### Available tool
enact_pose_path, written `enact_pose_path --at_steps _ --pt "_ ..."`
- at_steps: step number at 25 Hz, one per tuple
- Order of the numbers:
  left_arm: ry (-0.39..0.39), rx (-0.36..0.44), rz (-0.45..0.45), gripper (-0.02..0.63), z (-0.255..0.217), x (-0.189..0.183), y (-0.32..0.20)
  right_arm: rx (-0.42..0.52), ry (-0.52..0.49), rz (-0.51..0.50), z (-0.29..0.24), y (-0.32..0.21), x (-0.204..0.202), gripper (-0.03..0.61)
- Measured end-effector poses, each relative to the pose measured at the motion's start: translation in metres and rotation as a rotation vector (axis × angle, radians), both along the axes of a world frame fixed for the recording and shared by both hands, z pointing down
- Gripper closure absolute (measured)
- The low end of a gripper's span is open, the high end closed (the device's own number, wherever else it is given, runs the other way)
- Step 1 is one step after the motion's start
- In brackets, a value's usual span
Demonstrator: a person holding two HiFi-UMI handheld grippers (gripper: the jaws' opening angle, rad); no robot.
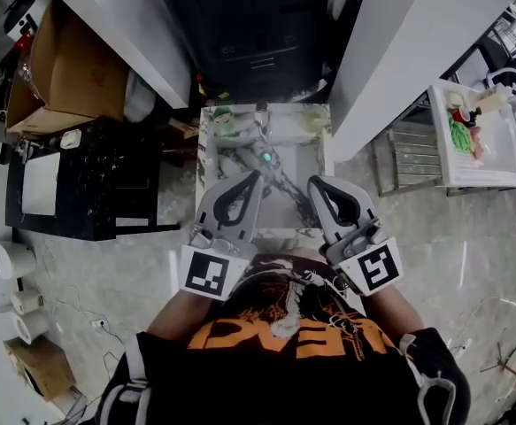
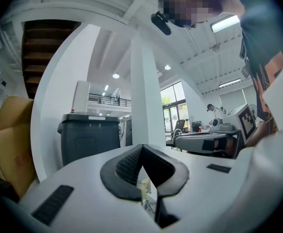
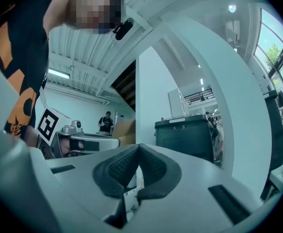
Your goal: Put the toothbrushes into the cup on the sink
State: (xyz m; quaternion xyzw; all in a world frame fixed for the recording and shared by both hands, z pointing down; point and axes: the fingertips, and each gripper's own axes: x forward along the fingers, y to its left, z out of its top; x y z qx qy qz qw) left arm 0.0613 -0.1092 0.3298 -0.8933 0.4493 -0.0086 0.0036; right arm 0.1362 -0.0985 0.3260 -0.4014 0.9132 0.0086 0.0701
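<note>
toothbrushes: not discernible on marble sink (image 1: 207, 153) at frame centre; judged light, stiff, slick, best pinched mid-handle; left tongs (image 1: 256, 178) and right tongs (image 1: 313, 183) pressed together, empty.

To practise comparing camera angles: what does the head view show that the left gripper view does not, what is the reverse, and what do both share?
Only the head view shows the white marble-patterned sink top and the small green container on it. Only the left gripper view shows the bright ceiling strip light and the upper-floor railing. Both show the left gripper, which is shut, the right gripper and the dark grey bin.
</note>
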Motion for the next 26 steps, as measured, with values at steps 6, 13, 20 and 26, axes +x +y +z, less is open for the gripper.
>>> enact_pose_path --at_steps 6,13,20,26 --pt "0.003 0.000 0.017 0.591 0.001 0.015 0.007 0.002 0.013 -0.017 -0.002 0.004 0.002 0.565" --pt "0.007 -0.013 0.024 0.591 0.002 0.017 0.008 -0.001 0.028 -0.027 -0.001 0.003 -0.002 0.565" --pt "-0.008 -0.007 0.042 0.591 0.003 0.016 0.007 -0.002 0.037 -0.028 0.000 0.000 -0.009 0.565" --pt "0.001 -0.002 0.043 0.591 0.004 0.007 0.001 -0.005 0.035 -0.023 0.001 -0.006 -0.018 0.565"
